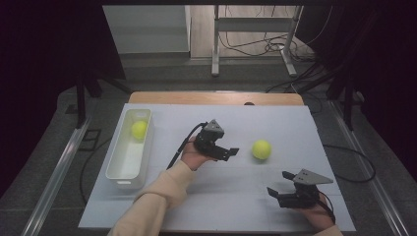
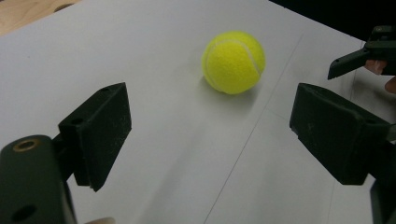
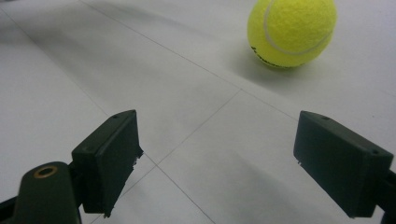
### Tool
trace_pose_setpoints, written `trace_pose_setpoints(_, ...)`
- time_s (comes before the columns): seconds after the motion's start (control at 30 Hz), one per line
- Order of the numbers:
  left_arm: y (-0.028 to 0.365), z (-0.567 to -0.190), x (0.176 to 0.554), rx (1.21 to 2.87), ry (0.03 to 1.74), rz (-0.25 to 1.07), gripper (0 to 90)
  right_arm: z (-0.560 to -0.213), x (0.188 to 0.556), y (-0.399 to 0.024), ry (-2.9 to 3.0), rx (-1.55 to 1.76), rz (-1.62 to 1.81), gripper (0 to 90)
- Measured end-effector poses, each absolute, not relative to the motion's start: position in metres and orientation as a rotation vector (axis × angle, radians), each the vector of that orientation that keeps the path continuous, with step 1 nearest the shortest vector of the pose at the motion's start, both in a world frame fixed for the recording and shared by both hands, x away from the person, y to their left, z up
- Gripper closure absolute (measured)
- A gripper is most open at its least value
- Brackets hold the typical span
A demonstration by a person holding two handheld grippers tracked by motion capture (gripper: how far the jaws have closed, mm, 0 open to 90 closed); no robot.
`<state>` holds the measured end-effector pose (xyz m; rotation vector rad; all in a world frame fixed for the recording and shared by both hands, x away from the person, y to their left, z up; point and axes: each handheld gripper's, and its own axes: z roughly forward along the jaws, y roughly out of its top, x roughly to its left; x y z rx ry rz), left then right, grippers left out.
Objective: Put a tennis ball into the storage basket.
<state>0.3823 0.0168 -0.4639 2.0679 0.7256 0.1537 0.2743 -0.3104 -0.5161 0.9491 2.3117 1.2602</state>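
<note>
A yellow tennis ball (image 1: pixel 261 149) lies loose on the white table sheet (image 1: pixel 211 196), right of centre. My left gripper (image 1: pixel 229 153) is just left of it, pointing at it, jaws open and empty. In the left gripper view the tennis ball (image 2: pixel 233 61) rests ahead of the open left gripper (image 2: pixel 210 116), a short gap away. My right gripper (image 1: pixel 279 184) hovers near the front right, open, aimed left. In the right gripper view the tennis ball (image 3: pixel 292 30) sits ahead and to the right of the open right gripper (image 3: pixel 217 144). A second tennis ball (image 1: pixel 139 129) lies inside a white bin (image 1: pixel 116 167).
The white bin stands along the table's left side, long axis running front to back. A wooden table edge (image 1: pixel 211 97) shows beyond the sheet. The right gripper's jaw tip (image 2: pixel 348 60) appears at the upper right of the left gripper view. Cables and a metal stand (image 1: pixel 255 44) are on the floor behind.
</note>
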Motion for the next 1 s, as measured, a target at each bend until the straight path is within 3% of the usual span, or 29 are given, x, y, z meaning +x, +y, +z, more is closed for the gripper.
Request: trace_pose_setpoints(1.0,-0.007,-0.471,0.393,2.108,0.716,0.124,13.3,-0.516,0.274,-0.311,2.317,0.947,1.255,15.0)
